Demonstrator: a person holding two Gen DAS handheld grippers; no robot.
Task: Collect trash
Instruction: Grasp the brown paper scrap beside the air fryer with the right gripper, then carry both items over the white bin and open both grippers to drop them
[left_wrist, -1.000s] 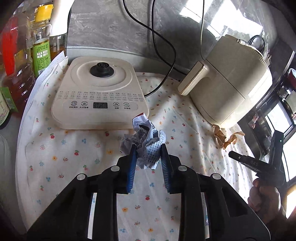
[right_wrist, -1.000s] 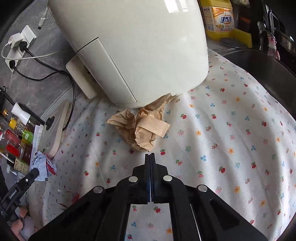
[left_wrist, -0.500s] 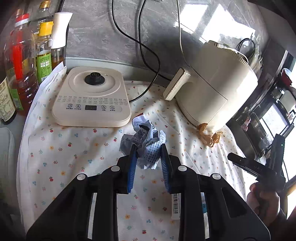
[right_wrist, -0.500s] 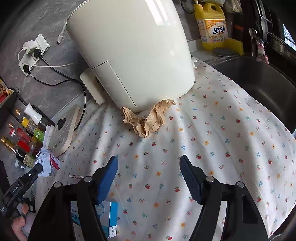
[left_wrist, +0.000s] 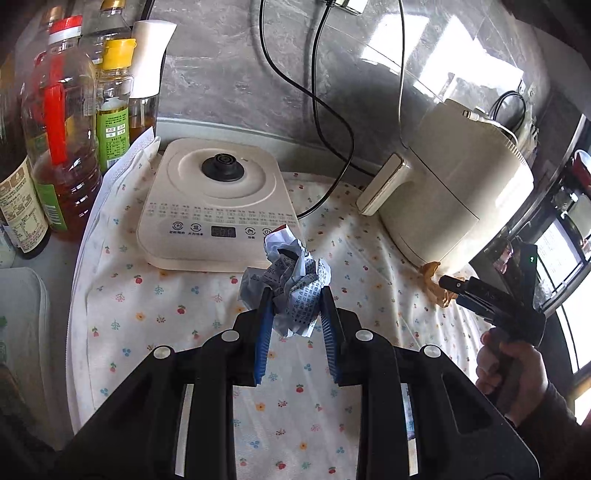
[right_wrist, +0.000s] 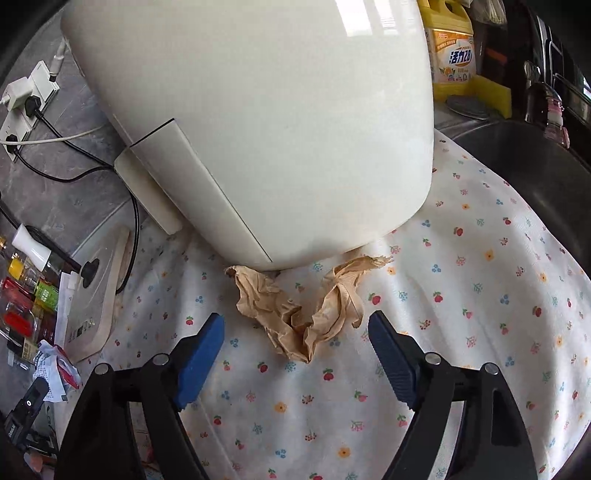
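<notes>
We have the right gripper with its jaws spread wide; they have just been opening, and the pads press on nothing yet. The brown paper lies crumpled on the flowered cloth, directly ahead of this gripper, and its near tip already reaches in between the two blue pads. Its far ends touch the foot of the white appliance, toward the back edge of the cloth. The paper is spread mostly from side to side, across the line of the jaws, so we judge that a short push forward and down should bring the pads to both sides of it. The left gripper is pinching a wad of printed paper, held above the cloth as far as we can tell, so the right hand is the free one and also the nearer one.
</notes>
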